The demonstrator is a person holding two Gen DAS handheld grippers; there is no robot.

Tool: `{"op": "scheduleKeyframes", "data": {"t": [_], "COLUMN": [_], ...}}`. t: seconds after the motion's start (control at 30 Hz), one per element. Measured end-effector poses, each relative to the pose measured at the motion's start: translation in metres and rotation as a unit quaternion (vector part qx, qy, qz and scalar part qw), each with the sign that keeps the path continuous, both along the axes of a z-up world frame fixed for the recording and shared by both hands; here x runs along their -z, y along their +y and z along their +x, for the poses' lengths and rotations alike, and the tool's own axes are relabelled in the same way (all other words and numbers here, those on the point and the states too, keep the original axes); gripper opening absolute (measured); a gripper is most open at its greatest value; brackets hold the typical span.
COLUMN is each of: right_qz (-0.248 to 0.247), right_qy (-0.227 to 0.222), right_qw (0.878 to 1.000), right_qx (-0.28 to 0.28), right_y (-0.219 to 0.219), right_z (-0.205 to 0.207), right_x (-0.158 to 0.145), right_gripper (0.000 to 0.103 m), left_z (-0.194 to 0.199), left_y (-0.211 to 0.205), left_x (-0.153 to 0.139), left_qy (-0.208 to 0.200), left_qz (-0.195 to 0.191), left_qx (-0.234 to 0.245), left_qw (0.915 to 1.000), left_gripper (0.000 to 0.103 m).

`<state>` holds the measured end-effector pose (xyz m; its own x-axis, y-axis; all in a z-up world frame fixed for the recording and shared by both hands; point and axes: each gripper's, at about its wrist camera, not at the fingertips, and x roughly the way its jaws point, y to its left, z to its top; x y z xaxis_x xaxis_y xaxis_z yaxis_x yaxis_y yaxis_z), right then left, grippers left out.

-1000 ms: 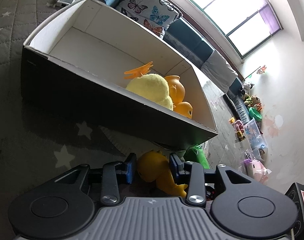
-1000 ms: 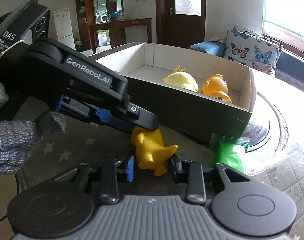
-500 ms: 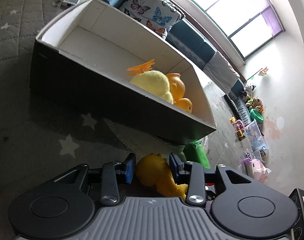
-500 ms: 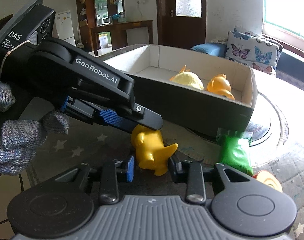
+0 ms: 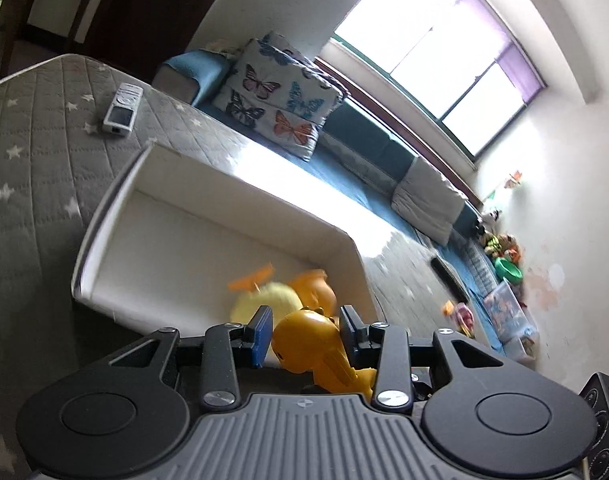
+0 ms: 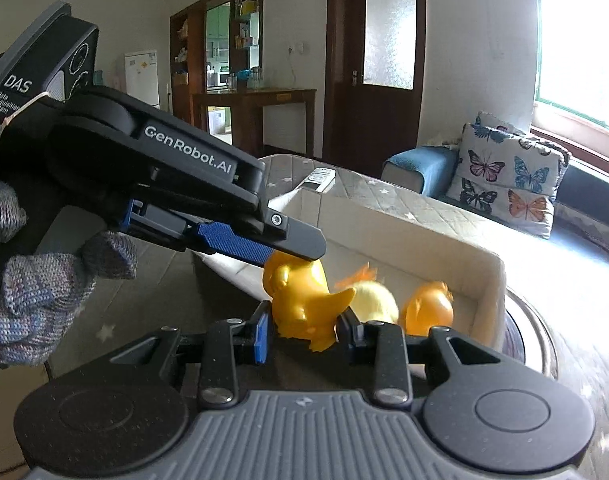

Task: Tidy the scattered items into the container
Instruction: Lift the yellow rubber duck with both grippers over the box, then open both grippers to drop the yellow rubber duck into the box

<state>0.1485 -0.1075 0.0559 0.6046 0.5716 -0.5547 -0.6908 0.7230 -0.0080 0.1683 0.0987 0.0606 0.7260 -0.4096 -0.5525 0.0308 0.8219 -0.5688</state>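
left gripper (image 5: 305, 330) clamped on yellow duck toy (image 5: 312, 340) | above white box (image 5: 208, 216) near rim | plush chick (image 5: 270, 298) inside

Daylight floods in through the window (image 5: 436, 56), blowing out beyond the fingers; the box (image 5: 208, 216) smears with motion blur, edges bending fisheye-style.

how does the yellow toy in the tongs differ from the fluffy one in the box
The yellow toy is hard, glossy plastic in deep yellow; the fluffy toy is pale and plush. The yellow toy hangs in the air, gripped by the left tongs; the fluffy toy lies in the box. Both are small yellow figures.
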Motion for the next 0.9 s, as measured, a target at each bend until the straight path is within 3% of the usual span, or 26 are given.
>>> {"op": "scheduleKeyframes", "data": {"t": [0.43,0.9], "right_qz": [-0.042,-0.062], "right_qy": [0.077,0.078], "right_qw": [0.996,0.994], "right_qx": [-0.034,-0.045], "right_y": [0.042,0.059], "right_z": [0.092,0.095], "right_x": [0.027,0.037], "right_gripper": [0.033,0.034], "left_z": [0.067,0.076], "left_y": [0.038,0.042], "left_x": [0.04,0.056], "left_qy": [0.08,0.101], "left_qz": [-0.019,-0.017], "left_qx": [-0.038,-0.04], "left_qw": [0.996,0.994], "left_gripper": [0.038,0.038]}}
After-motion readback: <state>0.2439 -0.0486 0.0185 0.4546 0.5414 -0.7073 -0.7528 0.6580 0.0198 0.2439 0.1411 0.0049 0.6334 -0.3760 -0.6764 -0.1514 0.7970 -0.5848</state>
